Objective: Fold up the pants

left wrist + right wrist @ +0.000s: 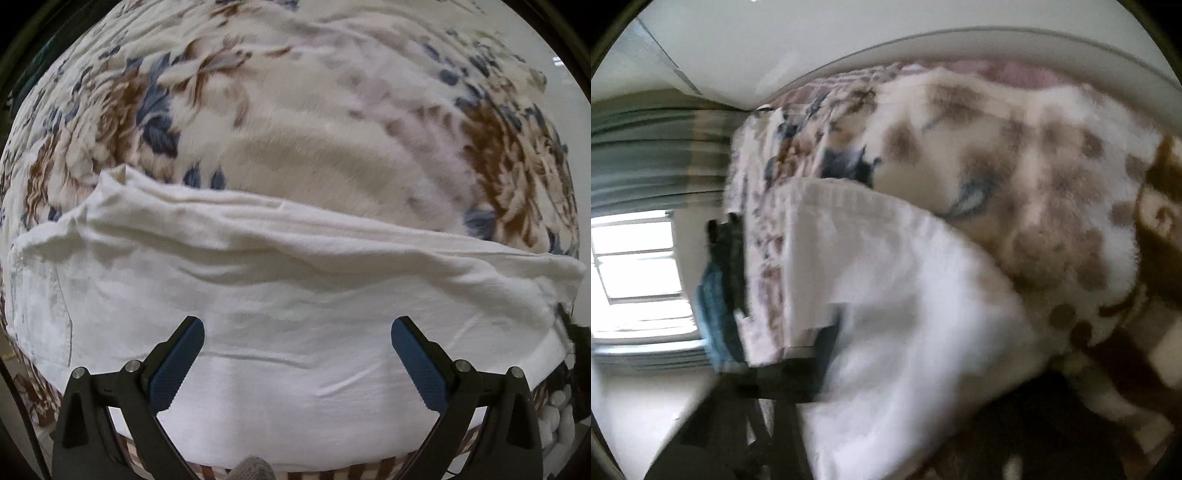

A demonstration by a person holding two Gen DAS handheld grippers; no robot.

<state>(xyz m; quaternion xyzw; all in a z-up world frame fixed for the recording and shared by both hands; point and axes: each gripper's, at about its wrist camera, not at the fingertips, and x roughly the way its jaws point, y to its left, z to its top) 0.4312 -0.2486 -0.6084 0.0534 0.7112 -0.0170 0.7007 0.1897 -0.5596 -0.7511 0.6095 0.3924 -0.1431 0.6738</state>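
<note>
White pants (295,295) lie in a wide band across a floral fleece blanket (295,129), with a folded ridge along their far edge. My left gripper (297,332) hangs straight above them, open, its blue-padded fingers (177,369) wide apart with nothing between them. In the blurred right wrist view the pants (905,295) rise in a bunch up to my right gripper (849,332). One dark finger (798,373) shows against the cloth and the other is hidden under it. The jaws look shut on the fabric.
The blanket's brown checked border (369,470) marks the near edge of the bed. Pale floor (554,55) shows past the far right. A bright window (635,273), curtains (646,147) and dark and blue cloth (716,295) lie beyond the bed's left side.
</note>
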